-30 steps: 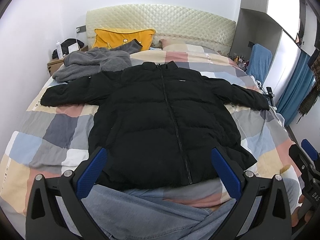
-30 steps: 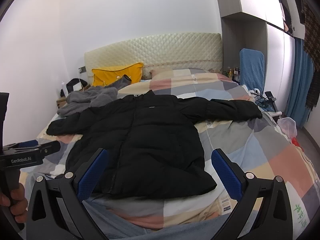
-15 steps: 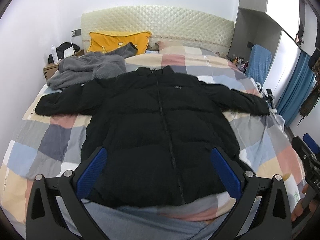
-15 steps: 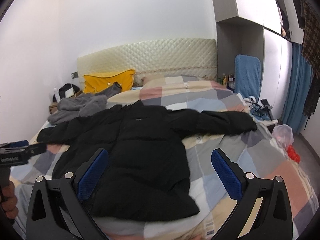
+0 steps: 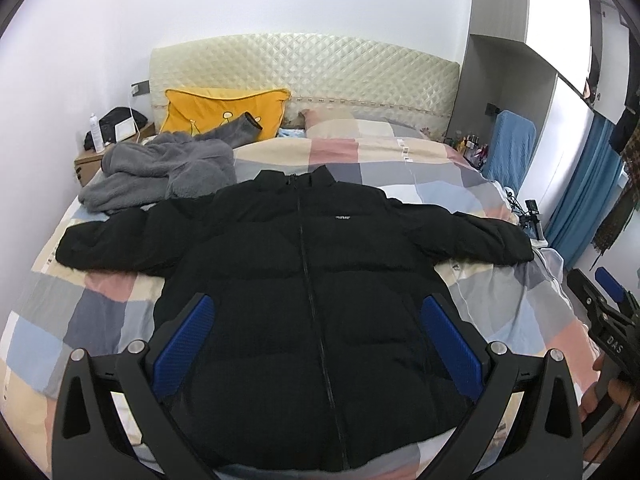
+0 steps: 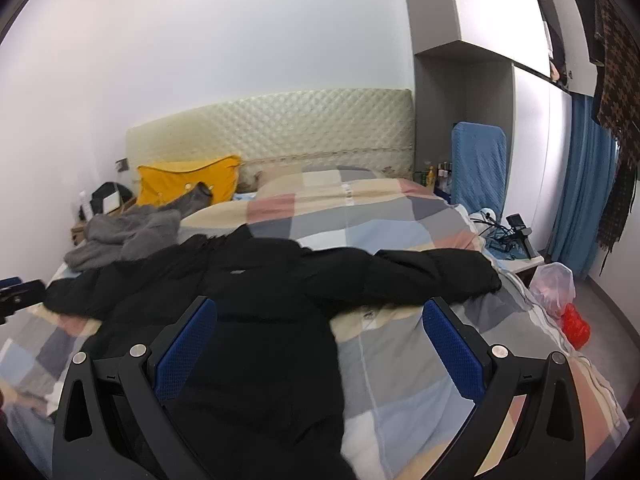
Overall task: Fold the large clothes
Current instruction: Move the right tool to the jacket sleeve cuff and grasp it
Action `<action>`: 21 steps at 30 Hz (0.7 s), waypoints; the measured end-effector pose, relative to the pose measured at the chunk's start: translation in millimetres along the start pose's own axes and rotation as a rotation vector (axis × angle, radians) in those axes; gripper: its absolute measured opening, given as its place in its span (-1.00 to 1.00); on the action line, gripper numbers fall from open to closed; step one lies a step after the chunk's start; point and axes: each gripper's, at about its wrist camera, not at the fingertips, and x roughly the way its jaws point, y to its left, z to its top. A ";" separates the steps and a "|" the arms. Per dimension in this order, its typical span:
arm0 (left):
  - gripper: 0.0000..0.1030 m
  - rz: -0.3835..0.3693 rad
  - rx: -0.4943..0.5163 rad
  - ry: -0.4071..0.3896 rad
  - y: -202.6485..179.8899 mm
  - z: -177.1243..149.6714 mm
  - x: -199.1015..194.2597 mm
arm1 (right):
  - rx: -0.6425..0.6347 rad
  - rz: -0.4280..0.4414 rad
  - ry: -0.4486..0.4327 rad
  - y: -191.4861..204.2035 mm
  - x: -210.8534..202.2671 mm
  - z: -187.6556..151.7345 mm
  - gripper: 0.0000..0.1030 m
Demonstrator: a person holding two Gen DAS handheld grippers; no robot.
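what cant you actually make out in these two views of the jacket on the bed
- Black jacket hem: left wrist view, cut off by the bottom edge and the left gripper.
- Chest label: text too small; blurred in the right wrist view.
- Jacket's near corner: right wrist view, motion-blurred and behind the right gripper.
- Items on the nightstand: too small to identify.
- Grey fleece garment: crumpled, shape unreadable.
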 end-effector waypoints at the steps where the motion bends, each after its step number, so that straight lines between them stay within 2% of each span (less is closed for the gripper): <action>1: 1.00 -0.006 0.003 -0.007 -1.8 4.0 3.3 | 0.008 -0.007 -0.005 -3.7 5.5 2.1 1.00; 6: 1.00 -0.013 0.025 -0.044 -9.8 21.3 18.3 | 0.054 -0.046 -0.059 -30.1 47.9 14.3 1.00; 10: 1.00 -0.047 0.024 -0.053 -9.6 28.8 41.7 | 0.068 -0.087 -0.077 -54.3 85.5 13.6 1.00; 14: 1.00 -0.032 0.022 -0.066 -0.7 23.7 63.4 | 0.111 -0.162 -0.031 -83.1 124.6 3.1 0.99; 18: 1.00 -0.007 0.044 -0.051 8.6 13.7 88.1 | 0.184 -0.160 0.035 -118.8 161.3 -10.0 0.99; 21: 1.00 -0.007 0.022 -0.026 19.9 6.2 106.6 | 0.177 -0.252 0.044 -144.4 185.4 -18.5 0.99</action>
